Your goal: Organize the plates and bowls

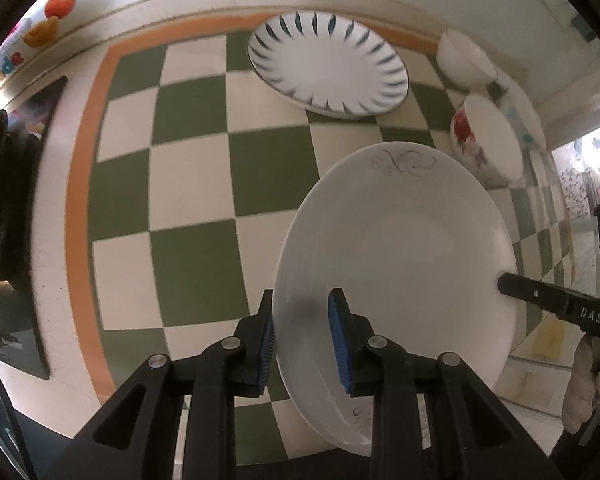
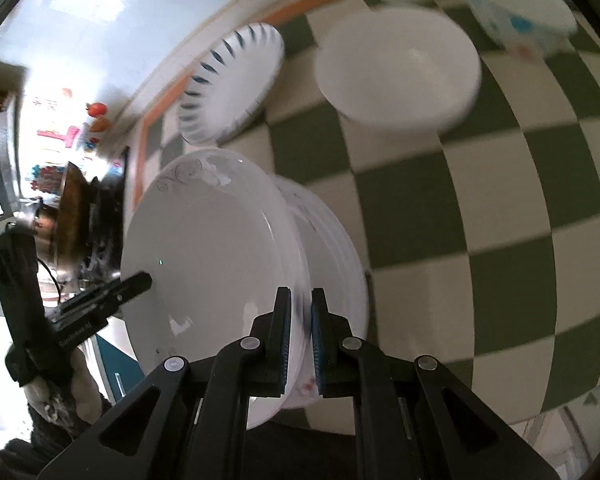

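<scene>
plate held at both edges over the checked cloth

grippers flank one white plate (image 1: 400, 248), tilted up off the green and cream checked cloth (image 1: 196, 184), its grey scroll mark toward the far rim. the left gripper (image 1: 302, 344) has its blue pads (image 1: 340, 344) closed on the near rim, one pad on each face. the right gripper (image 2: 300, 336) is closed the same way on the opposite rim, jaws narrow with the plate edge between them. behind it in the right wrist view a second plate (image 2: 340, 264) shows; whether the two touch i cannot tell. farther back lie a blue-dashed plate (image 1: 328, 64), a plain white bowl (image 1: 466, 60) and a flowered bowl (image 1: 488, 140), all near the right edge.
</scene>
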The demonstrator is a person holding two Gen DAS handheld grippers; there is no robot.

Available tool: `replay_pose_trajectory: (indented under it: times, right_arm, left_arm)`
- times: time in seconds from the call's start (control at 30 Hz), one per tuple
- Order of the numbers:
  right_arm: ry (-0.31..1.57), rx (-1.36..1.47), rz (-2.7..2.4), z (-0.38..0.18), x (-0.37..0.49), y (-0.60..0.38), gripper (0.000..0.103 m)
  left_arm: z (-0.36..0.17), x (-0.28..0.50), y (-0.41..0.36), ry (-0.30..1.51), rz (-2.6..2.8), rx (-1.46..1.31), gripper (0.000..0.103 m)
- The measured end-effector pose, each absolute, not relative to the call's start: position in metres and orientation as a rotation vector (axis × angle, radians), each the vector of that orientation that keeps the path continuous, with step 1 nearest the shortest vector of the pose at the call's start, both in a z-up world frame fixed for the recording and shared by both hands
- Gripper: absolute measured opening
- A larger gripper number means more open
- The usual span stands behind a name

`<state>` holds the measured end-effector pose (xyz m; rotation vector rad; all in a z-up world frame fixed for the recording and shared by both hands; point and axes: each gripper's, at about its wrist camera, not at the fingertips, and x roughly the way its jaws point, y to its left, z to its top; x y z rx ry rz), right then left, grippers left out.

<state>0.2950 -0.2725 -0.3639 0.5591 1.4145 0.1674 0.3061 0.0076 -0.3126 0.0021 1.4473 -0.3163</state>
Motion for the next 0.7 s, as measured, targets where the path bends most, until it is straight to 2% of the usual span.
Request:
replay_pose_trajectory:
  times: [0.2,0.57,0.7]
  right_arm:
    - [1.430,0.551,0.147,-0.382,0.282,-0.276,0.011]
    - [1.488,0.464,0.113,-0.387,0.294,-0.263,0.011]
    - [1.514,0.428,0.106,-0.385,0.303,-0.254,0.014]
  left_arm:
    - [-0.332,0.302,-0.003,1.468,-0.302,0.064,0.023]
    - [-0.349,0.302,0.006,1.520,-0.279,0.018,0.024]
    - [-0.350,0.300,0.006,1.516,-0.273,0.025,0.024]
